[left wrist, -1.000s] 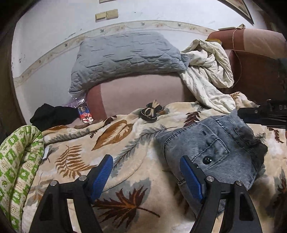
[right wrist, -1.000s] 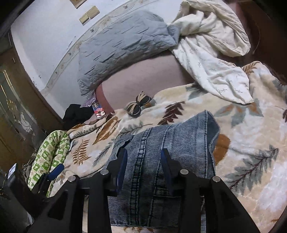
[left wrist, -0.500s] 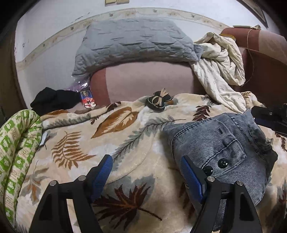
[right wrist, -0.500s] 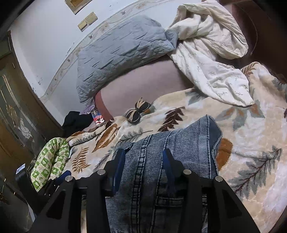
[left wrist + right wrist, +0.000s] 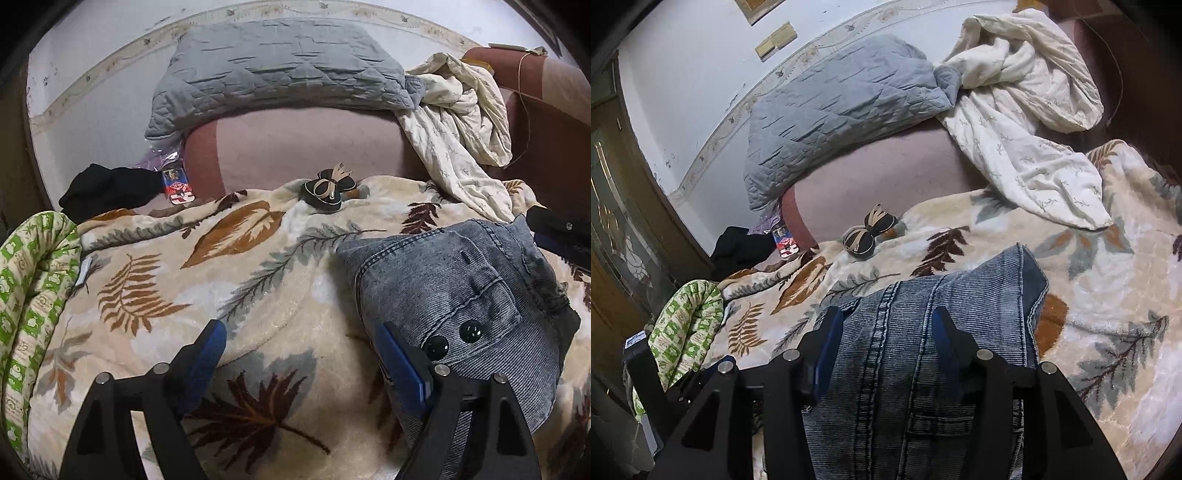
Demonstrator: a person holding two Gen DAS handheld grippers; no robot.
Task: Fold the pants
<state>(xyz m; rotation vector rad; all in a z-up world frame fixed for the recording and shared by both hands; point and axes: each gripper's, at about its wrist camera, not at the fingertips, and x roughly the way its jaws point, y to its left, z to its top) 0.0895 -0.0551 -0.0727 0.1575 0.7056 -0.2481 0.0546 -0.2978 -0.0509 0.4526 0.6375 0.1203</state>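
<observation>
Blue-grey denim pants (image 5: 454, 295) lie folded in a bundle on a cream leaf-print blanket (image 5: 221, 288). In the left wrist view they are at the right, with two dark buttons showing. My left gripper (image 5: 301, 354) is open, just left of the bundle, its right finger (image 5: 400, 362) against the denim edge. In the right wrist view the pants (image 5: 923, 369) fill the lower middle. My right gripper (image 5: 884, 343) is open over them, with the denim between its fingers. Its tip also shows at the right edge of the left wrist view (image 5: 561, 236).
A grey quilted pillow (image 5: 280, 66) and a cream sheet (image 5: 461, 118) lie on the pink sofa back (image 5: 306, 147). A small black-and-tan item (image 5: 328, 188) sits on the blanket's far edge. A green patterned roll (image 5: 33, 295) is at the left, black cloth (image 5: 107, 184) behind it.
Both grippers have moved nearer to the pants. The right gripper has opened wider over the denim. The left gripper stays open.
</observation>
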